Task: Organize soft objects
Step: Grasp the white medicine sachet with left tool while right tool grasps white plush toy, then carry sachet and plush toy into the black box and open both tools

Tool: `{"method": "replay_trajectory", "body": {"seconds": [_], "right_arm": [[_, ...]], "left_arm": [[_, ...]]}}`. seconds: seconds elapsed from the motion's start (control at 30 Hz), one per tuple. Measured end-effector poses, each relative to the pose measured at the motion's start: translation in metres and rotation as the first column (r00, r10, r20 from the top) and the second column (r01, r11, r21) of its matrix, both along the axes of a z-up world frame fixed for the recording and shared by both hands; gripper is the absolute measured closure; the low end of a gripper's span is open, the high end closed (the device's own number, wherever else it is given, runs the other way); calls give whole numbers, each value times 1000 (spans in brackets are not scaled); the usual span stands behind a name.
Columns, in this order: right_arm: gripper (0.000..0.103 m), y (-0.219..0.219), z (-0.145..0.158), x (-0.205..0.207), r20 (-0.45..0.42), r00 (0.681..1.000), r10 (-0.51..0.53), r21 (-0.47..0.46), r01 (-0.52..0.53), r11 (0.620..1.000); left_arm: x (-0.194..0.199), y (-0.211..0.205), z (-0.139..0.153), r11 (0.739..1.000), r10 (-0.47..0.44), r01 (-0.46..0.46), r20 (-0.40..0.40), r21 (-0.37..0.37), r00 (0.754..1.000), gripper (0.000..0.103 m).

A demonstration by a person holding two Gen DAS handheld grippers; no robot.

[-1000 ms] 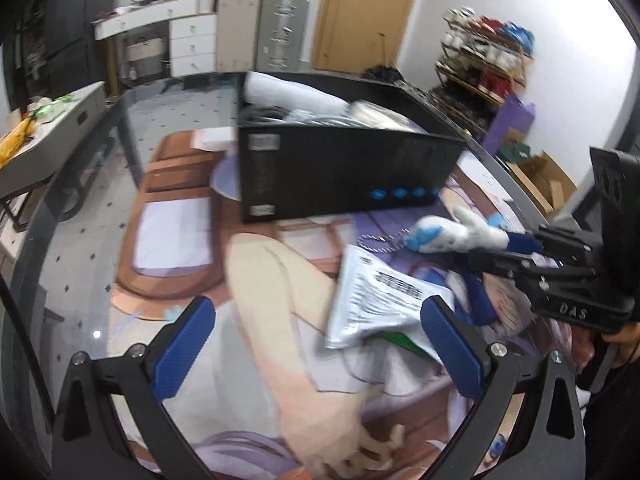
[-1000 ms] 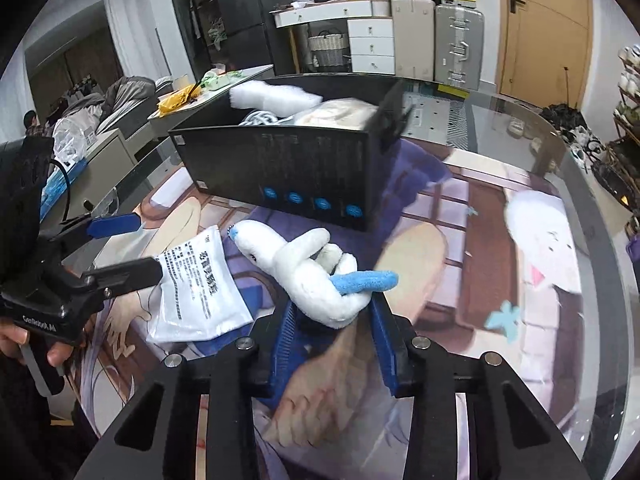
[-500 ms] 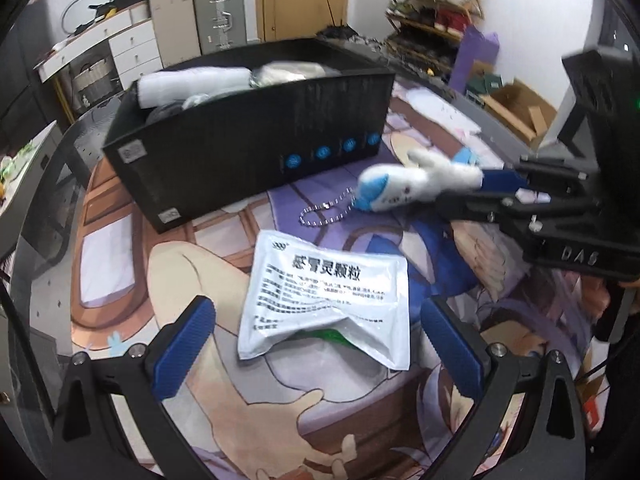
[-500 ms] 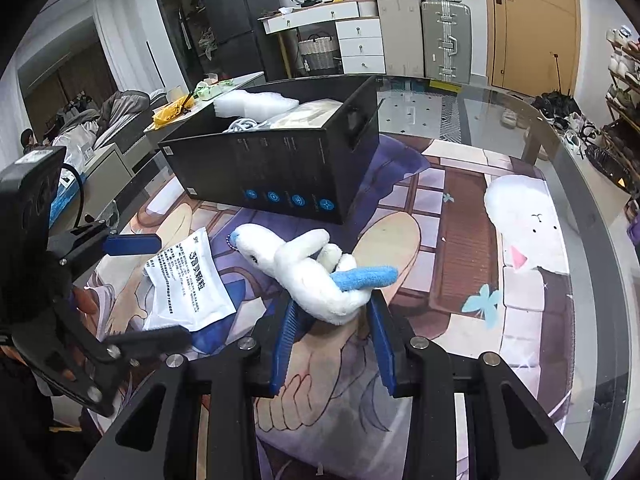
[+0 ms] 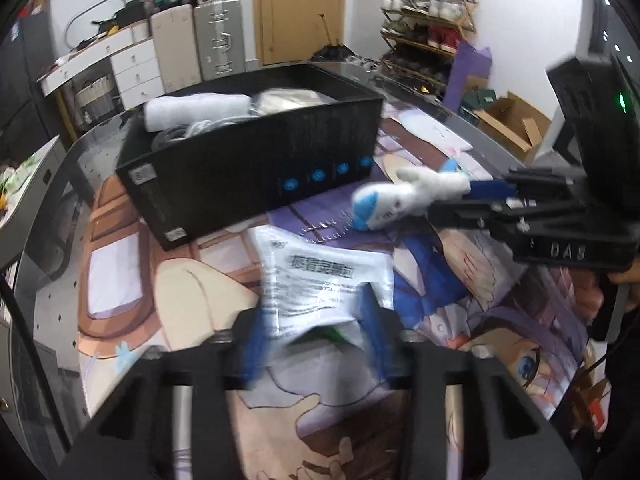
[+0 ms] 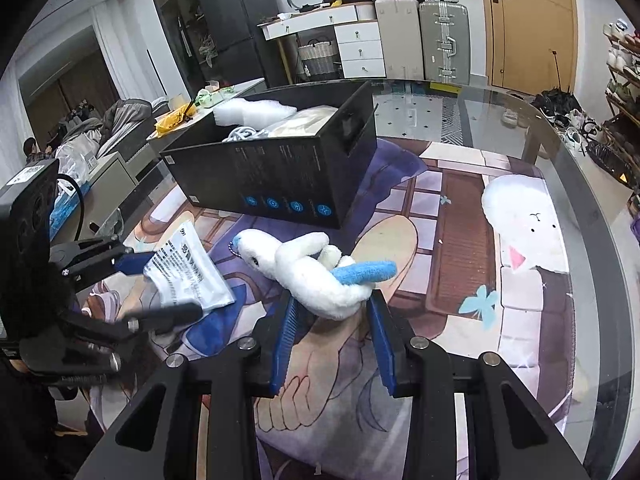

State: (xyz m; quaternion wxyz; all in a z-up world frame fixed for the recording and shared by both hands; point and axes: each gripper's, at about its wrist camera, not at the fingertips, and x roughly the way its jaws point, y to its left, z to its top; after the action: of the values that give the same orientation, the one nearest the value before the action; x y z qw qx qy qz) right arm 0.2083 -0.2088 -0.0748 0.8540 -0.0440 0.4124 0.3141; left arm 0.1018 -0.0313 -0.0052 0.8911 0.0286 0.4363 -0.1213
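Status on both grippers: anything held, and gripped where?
Right gripper holds the white-and-blue plush toy by its rear body, head pointing away. Left gripper has shut on the near edge of the white foil pouch.

The left gripper (image 5: 314,332) points down beside the black box (image 5: 256,176), its blue fingers (image 5: 374,320) pinched on a white packet (image 5: 324,276). The right gripper (image 6: 332,328) also tips down near the box, its fingers (image 6: 380,340) squeezing a white plush toy (image 6: 312,276).
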Motion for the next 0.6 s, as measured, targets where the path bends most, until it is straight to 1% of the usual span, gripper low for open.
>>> {"method": "replay_trajectory", "body": {"seconds": [0.03,0.07,0.1,0.23,0.4,0.47,0.53,0.6], "right_arm": [[68,0,0,0,1,1000,-1,1,1,1000],[72,1,1,0,3,1000,-1,2,1,1000],[73,0,2,0,4,1000,0,0,0,1000],[74,0,2,0,7,1000,-2,2,2,1000],[76,-2,3,-1,11,1000,1,8,-1,1000],[79,-3,6,-2,20,1000,9,20,-9,1000],[89,-6,8,-3,22,1000,9,19,-9,1000],[89,-8,8,-3,23,1000,12,9,-13,1000]], "left_arm": [[-1,1,0,1000,2,-2,2,3,1000,66],[-1,2,-1,1000,0,0,2,4,1000,66],[-2,3,-1,1000,0,0,1,-1,1000,66],[-7,2,0,1000,0,0,8,4,1000,66],[-8,6,1,999,15,-14,12,-37,1000,66],[-10,9,4,998,27,-26,18,-53,999,66],[-11,14,7,997,40,-38,28,-66,999,66],[-11,17,10,996,50,-47,34,-74,998,66]]}}
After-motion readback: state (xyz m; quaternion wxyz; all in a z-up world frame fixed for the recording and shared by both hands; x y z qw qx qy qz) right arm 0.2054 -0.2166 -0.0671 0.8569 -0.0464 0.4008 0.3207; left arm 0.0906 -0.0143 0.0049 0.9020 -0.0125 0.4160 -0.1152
